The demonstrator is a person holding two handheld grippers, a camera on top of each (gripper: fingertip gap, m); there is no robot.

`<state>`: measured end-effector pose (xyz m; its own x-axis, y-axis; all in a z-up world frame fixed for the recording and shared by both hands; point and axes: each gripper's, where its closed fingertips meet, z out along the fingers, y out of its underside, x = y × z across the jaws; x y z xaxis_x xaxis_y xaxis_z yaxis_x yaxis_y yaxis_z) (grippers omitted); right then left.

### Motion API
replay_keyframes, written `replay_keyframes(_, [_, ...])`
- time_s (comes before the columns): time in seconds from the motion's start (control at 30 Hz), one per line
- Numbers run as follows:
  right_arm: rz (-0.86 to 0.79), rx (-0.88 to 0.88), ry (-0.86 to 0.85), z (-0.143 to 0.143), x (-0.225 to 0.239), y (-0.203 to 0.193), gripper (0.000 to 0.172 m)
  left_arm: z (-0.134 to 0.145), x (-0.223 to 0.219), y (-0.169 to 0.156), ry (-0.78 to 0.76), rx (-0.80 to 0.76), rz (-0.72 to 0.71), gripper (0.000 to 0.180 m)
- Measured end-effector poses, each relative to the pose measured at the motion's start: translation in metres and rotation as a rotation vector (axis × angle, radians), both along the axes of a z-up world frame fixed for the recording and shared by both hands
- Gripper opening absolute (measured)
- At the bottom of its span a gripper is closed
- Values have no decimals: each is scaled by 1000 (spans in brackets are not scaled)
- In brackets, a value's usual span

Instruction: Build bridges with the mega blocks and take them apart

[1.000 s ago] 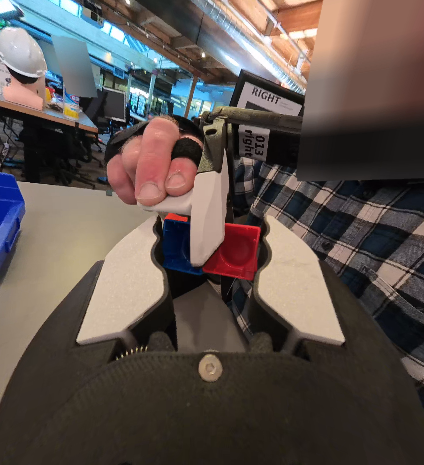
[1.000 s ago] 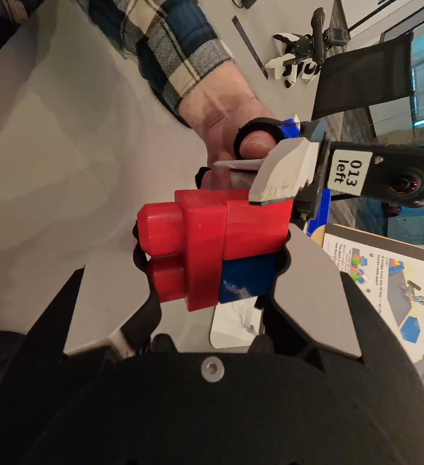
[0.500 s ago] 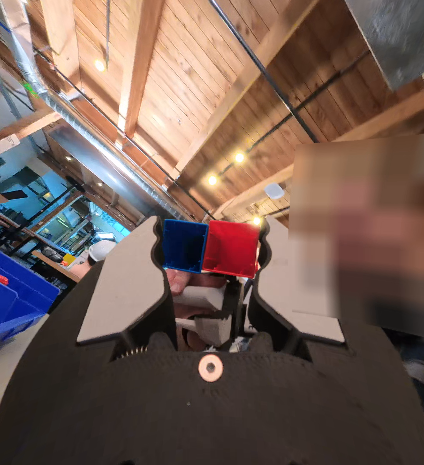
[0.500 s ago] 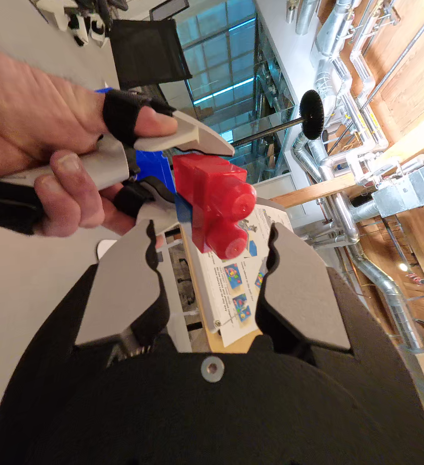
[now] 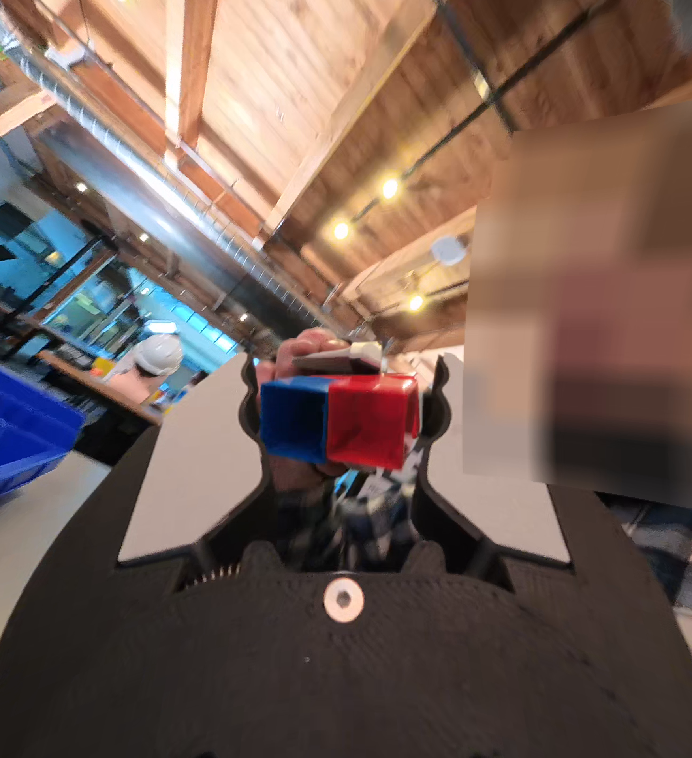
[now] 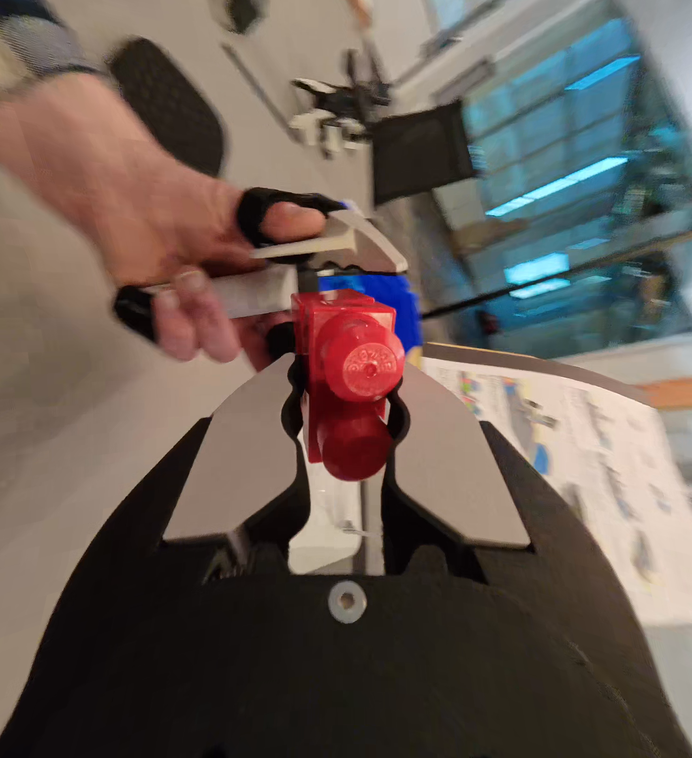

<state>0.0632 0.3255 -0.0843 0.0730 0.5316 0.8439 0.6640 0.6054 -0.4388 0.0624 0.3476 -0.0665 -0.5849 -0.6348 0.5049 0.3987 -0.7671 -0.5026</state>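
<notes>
Between the left fingers sit a blue block and red block, gripped side by side; the right fingers clamp the studded red block.

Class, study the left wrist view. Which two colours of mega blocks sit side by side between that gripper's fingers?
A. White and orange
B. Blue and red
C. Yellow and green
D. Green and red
B. In the left wrist view a blue block on the left and a red block on the right sit together between the left gripper's fingers; no yellow, green, white or orange block appears there.
</notes>
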Motion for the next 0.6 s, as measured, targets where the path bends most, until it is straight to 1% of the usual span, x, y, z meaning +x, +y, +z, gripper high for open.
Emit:
replay_keyframes(0.03, [33, -63, -13, 1, 2, -2, 39, -4, 1, -2, 50, 35, 7, 81])
replay_keyframes(0.1, [110, -233, -67, -1, 5, -8, 39, -11, 5, -12, 132, 109, -34, 82])
replay_keyframes(0.17, [190, -305, -126, 1, 8, -14, 39, -20, 13, -26, 220, 186, -94, 83])
replay_keyframes(0.23, [277, -408, -200, -4, 9, -23, 39, -21, 15, -39, 221, 227, -182, 80])
replay_keyframes(0.3, [345, -464, -257, -9, 8, -29, 39, -29, 22, -52, 280, 301, -244, 76])
replay_keyframes(0.4, [395, -526, -309, -10, 9, -33, 39, -28, 23, -62, 246, 303, -311, 74])
replay_keyframes(0.43, [400, -534, -324, -11, 9, -33, 40, -30, 25, -63, 251, 322, -295, 74])
replay_keyframes(0.47, [390, -532, -305, -8, 6, -30, 40, -28, 24, -61, 227, 309, -271, 74])
replay_keyframes(0.5, [363, -517, -280, -6, 2, -24, 46, -23, 20, -55, 182, 266, -250, 74])
replay_keyframes(0.53, [320, -480, -251, -3, -1, -16, 71, -23, 19, -50, 172, 242, -224, 74])
replay_keyframes(0.6, [211, -374, -170, 6, -5, 3, 97, -18, 15, -40, 132, 198, -167, 74])
